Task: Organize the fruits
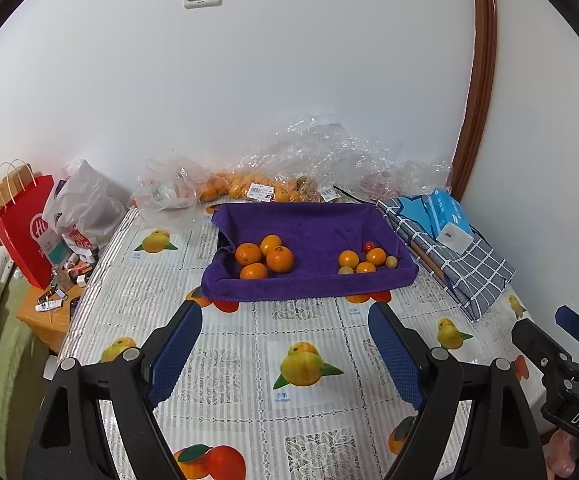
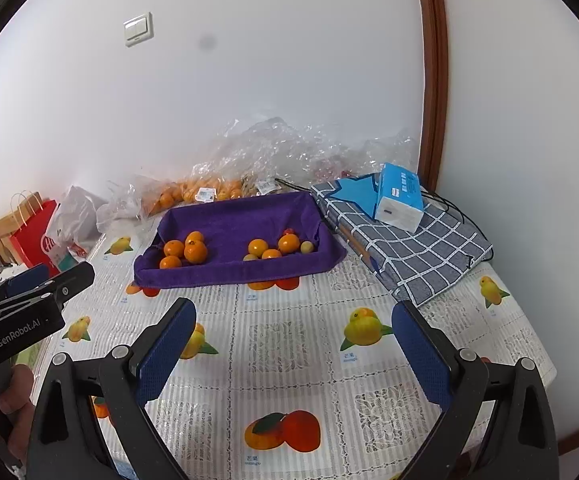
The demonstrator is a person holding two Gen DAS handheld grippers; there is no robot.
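A tray lined with a purple towel [image 1: 309, 224] [image 2: 241, 216] sits at the far middle of the table. On its left lies a group of larger oranges [image 1: 265, 258] [image 2: 185, 250]. On its right lie smaller oranges [image 1: 363, 260] [image 2: 273, 248], small yellowish fruits [image 1: 390, 262] [image 2: 306, 247] and one small red fruit [image 1: 368, 246] [image 2: 288, 232]. My left gripper [image 1: 285, 312] is open and empty over the table, short of the tray. My right gripper [image 2: 293, 312] is open and empty, also short of the tray. Each gripper shows at the edge of the other's view.
Clear plastic bags with oranges [image 1: 241, 186] [image 2: 193, 192] lie against the wall behind the tray. A checked grey cloth [image 1: 461, 264] [image 2: 409, 248] with a blue tissue pack [image 1: 449, 220] [image 2: 399, 196] lies right. A red paper bag [image 1: 25, 232] stands left, off the table.
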